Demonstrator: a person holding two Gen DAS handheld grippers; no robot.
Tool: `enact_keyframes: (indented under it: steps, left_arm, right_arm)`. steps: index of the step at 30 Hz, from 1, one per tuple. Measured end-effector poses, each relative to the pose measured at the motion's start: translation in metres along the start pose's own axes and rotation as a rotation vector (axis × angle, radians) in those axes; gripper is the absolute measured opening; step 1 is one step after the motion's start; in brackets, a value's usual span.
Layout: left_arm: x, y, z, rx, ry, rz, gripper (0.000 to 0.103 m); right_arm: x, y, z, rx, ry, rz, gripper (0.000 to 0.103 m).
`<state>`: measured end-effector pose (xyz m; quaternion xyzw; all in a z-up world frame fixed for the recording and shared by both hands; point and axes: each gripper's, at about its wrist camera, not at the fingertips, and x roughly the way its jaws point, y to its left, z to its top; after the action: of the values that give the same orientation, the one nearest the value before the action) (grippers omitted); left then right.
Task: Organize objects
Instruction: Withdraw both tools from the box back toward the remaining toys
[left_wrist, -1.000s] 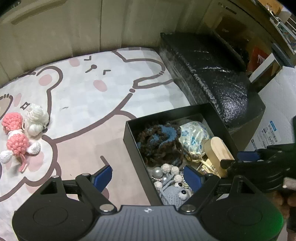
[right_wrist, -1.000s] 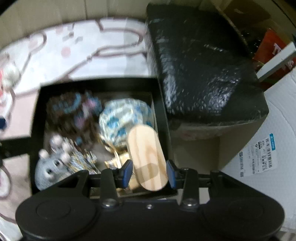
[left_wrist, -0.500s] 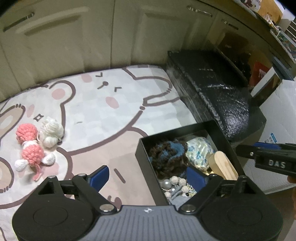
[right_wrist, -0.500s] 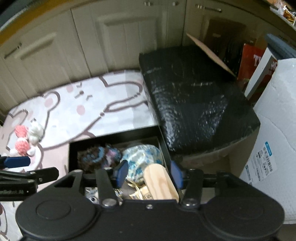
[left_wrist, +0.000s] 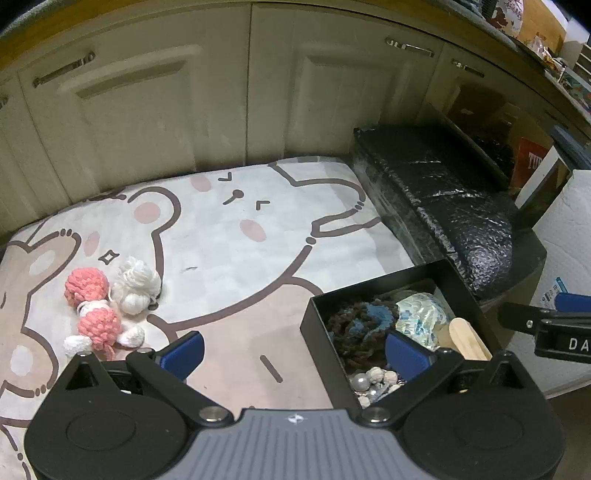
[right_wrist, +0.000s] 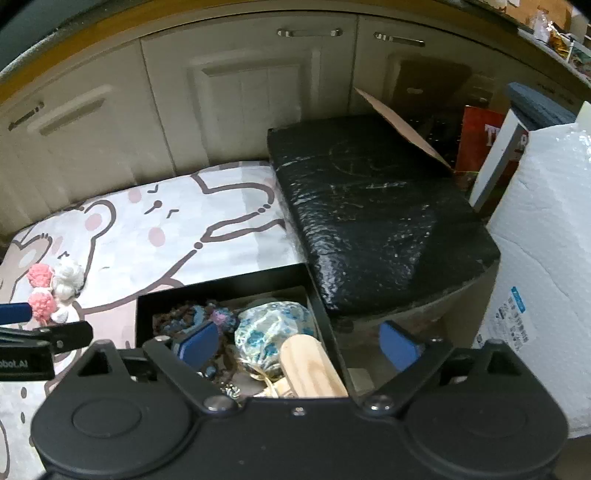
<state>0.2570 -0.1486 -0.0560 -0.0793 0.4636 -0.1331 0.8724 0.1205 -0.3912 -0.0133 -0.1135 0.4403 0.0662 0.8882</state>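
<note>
A black open box (left_wrist: 384, 286) sits on a bear-print mat. It holds a wooden block (right_wrist: 310, 365), a blue-flowered pouch (right_wrist: 273, 328), a brown and blue crochet piece (left_wrist: 358, 325) and pearl trinkets (left_wrist: 373, 380). My right gripper (right_wrist: 297, 345) hovers above the box's right side, its jaws opening wide. The wooden block lies below between them, untouched. My left gripper (left_wrist: 295, 350) hangs over the box's left wall and the mat, with its jaws also opening and nothing held. Pink and white crochet toys (left_wrist: 98, 310) lie on the mat at the left.
A black plastic-wrapped bundle (right_wrist: 369, 206) lies right behind the box. A white bubble-wrapped package (right_wrist: 535, 240) stands at the right. Cream cabinet doors (left_wrist: 147, 110) close off the back. The mat (left_wrist: 221, 229) between the toys and the box is bare.
The right gripper was shut on the wooden block; it has let go, opened wide and risen. The left gripper has opened wider and lifted away, so more of the cabinets shows.
</note>
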Motion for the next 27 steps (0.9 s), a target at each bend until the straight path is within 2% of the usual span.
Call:
enact_keyframes:
  steps: [10,17,27]
  left_arm:
    - [-0.004,0.003,0.001,0.029,-0.030,0.022,0.103]
    - [-0.008,0.016,0.000,0.003,-0.046,0.031,0.103]
    - [-0.015,0.060,0.002,-0.067,-0.072,0.101,0.103]
  right_arm:
    - [-0.003,-0.002,-0.005,-0.001,-0.040,-0.033,0.103]
    - [-0.004,0.003,-0.004,-0.001,-0.050,-0.026,0.103]
    - [0.002,0.037,0.001,-0.042,-0.055,-0.001,0.103]
